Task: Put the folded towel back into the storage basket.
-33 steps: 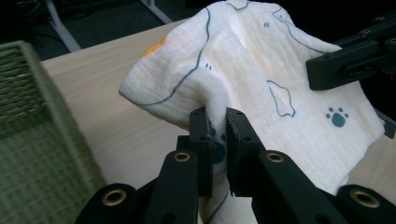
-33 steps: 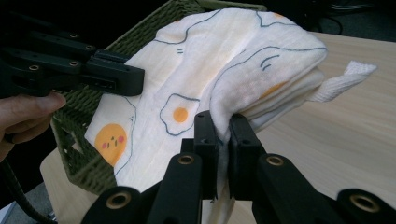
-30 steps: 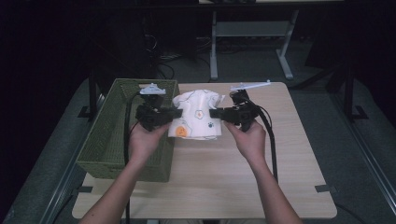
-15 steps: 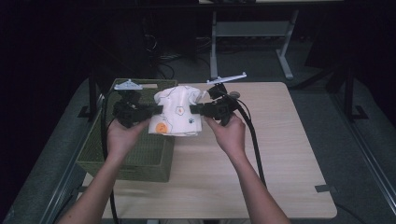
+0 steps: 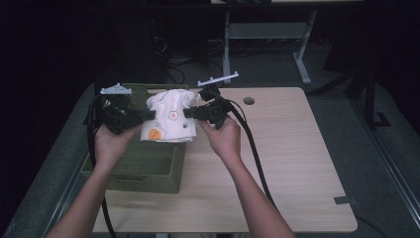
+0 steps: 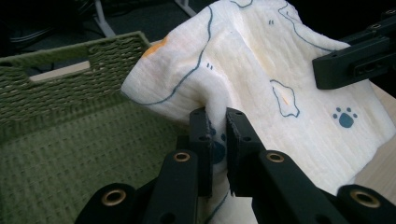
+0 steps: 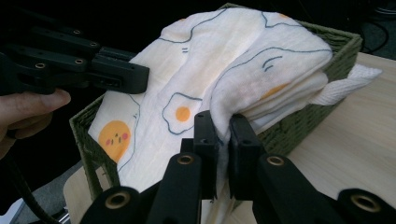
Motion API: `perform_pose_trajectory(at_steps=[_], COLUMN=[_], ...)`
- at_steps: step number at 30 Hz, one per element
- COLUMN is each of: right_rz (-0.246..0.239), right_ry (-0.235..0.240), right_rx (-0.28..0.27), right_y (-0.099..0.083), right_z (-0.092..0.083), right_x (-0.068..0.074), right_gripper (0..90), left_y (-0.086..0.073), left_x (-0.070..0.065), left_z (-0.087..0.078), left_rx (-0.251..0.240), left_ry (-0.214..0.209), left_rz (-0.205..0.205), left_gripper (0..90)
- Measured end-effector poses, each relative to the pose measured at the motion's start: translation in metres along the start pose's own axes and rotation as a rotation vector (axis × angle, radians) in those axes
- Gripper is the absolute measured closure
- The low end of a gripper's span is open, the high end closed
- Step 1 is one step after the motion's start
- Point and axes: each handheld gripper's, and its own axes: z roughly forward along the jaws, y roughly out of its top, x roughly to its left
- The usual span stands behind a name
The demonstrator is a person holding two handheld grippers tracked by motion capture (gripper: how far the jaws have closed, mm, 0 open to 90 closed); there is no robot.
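High view: we find the counter carrying a green woven basket at its left. Both grippers, left gripper and right gripper, have jaws clamped on a folded cloth, presumably for lowering in. It is cream, printed with eggs and paws.

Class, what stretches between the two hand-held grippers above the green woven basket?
A folded white patterned cloth, pinched by left hand-held gripper and right hand-held gripper, in the high view.
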Motion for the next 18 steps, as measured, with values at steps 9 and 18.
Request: perform_pose_trajectory(at_steps=[9,18], right_rz=[0.015,0.036], right_ry=[0.021,0.041], right_rx=[0.015,0.026], right_y=[0.002,0.0], right_z=[0.027,0.058], right_x=[0.008,0.014], right_gripper=[83.1,82.9], left_y=[-0.01,-0.022], left_x=[0.023,0.043], left_z=[-0.01,-0.013], left_rx=[0.008,0.039], left_ry=[0.022,0.052], left_rz=[-0.003,-0.012], left_gripper=[82.8,82.8])
